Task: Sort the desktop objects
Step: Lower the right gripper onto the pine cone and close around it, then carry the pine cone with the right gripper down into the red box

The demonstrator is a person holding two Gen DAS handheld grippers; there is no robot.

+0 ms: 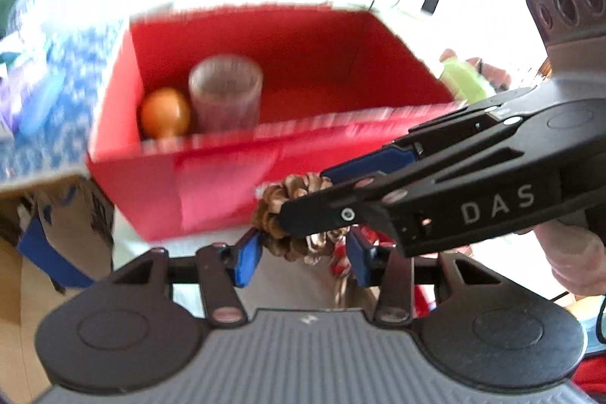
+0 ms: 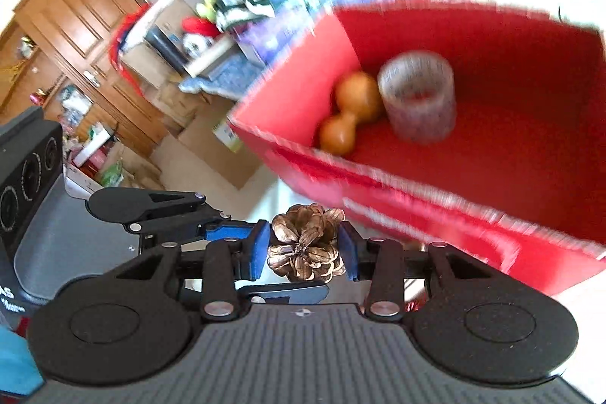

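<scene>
Both grippers clamp one brown pine cone just short of the red box.

The right gripper (image 2: 305, 248) holds the scaly brown pine cone (image 2: 306, 247) between its blue pads, jaws part-closed; the left gripper (image 1: 303, 252) grips the same cone from another angle, likely to steady the irregular shape. Beyond them, the open red cardboard box (image 2: 435, 211) sits near, already holding an orange gourd-shaped wooden piece (image 2: 350, 116) and a clear ribbed plastic cup (image 2: 416, 97), so the cone probably goes there next.
</scene>
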